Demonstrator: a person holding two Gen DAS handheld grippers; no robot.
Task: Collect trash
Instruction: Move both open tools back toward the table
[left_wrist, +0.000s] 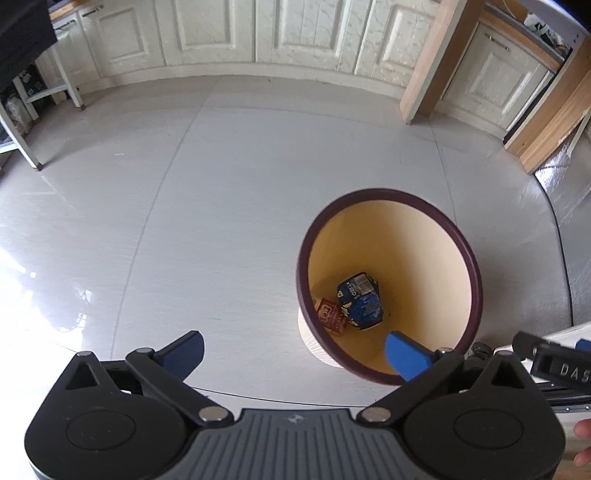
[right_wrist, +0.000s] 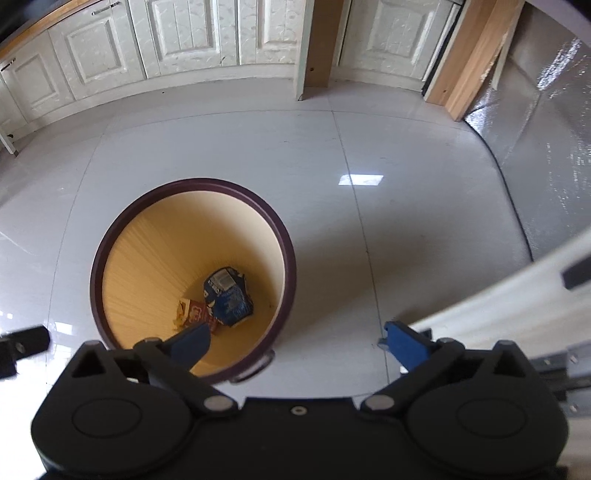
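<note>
A round waste bin with a dark purple rim and a yellow inside stands on the grey floor. At its bottom lie a crumpled blue packet and a red wrapper. My left gripper hangs above the bin's left side, open, with nothing between its blue fingers. My right gripper hovers over the bin's right side, also open and empty. The right gripper's black body shows at the right edge of the left wrist view.
White cabinet doors line the far wall, with wooden panels leaning at the right. A silver mat covers the floor at the far right. A white frame's legs stand at the left. Fingertips show at the lower right.
</note>
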